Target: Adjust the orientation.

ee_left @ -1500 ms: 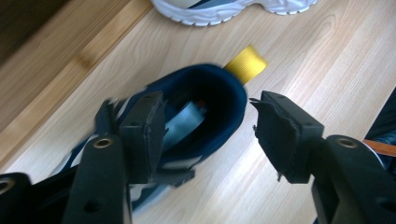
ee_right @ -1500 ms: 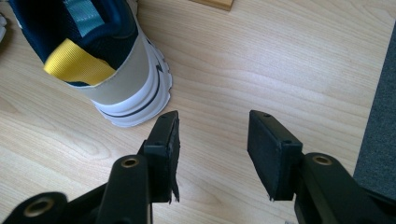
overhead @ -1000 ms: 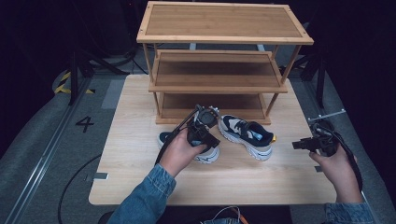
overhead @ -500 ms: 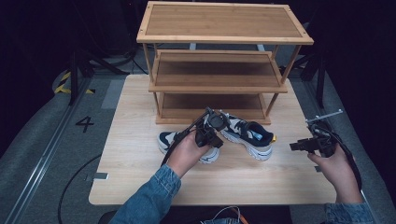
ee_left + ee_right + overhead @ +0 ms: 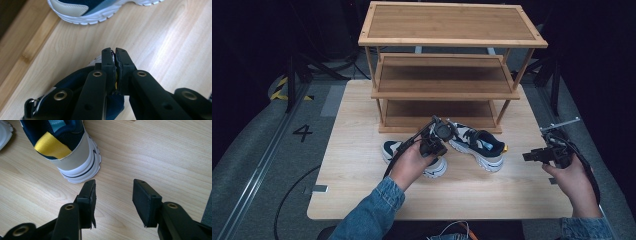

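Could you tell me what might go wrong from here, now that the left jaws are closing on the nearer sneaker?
The left gripper has just closed on a thin edge of the near sneaker; it could slip when lifted. Swinging it may knock the other sneaker or the rack close behind.

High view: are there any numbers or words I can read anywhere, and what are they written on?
"4" – a white number painted on the grey floor, left of the light wooden table.
Navy-and-white sneaker with the yellow heel tab: a small mark on the side of its heel in the right gripper view, too small to read.
Three-tier wooden shoe rack: no writing visible.
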